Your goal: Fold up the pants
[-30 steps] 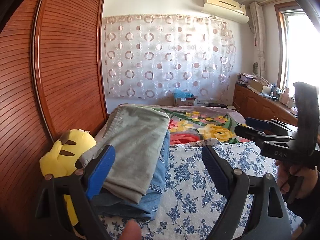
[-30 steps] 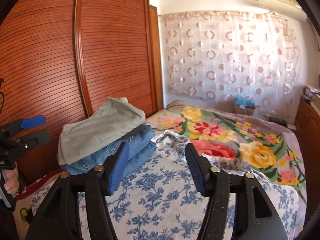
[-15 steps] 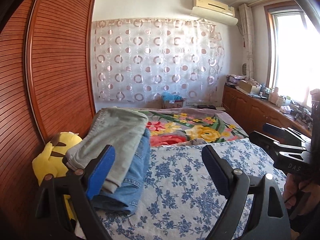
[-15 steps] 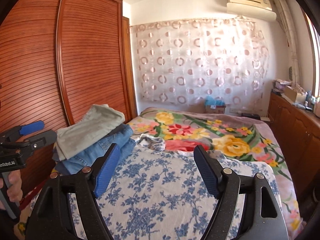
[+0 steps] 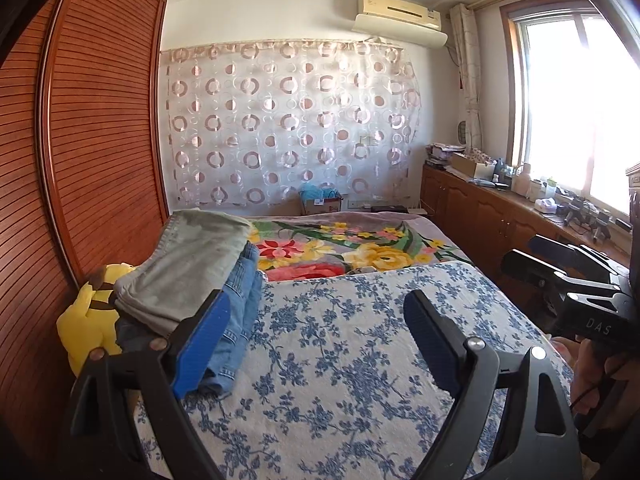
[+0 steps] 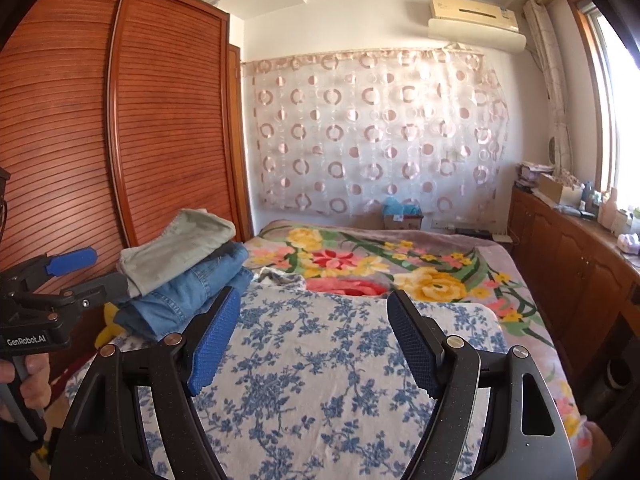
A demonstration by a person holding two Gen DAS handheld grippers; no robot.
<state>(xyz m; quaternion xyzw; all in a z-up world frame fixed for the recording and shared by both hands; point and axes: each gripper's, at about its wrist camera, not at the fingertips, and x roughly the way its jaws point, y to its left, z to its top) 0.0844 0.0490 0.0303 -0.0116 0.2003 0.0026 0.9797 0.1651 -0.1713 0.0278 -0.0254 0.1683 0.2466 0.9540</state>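
Folded grey-green pants lie on top of folded blue jeans in a stack at the left side of the bed; the stack also shows in the right wrist view, with the jeans underneath. My left gripper is open and empty, held above the blue-flowered sheet, to the right of the stack. My right gripper is open and empty above the same sheet. Each gripper shows at the edge of the other's view.
A yellow plush toy sits between the stack and the wooden wardrobe. A flowered blanket covers the far half of the bed. A wooden cabinet with clutter runs along the right wall under the window.
Both grippers have pulled back and up from the stack, so more of the room and bed shows. The pants stack has not moved. Both stay open.
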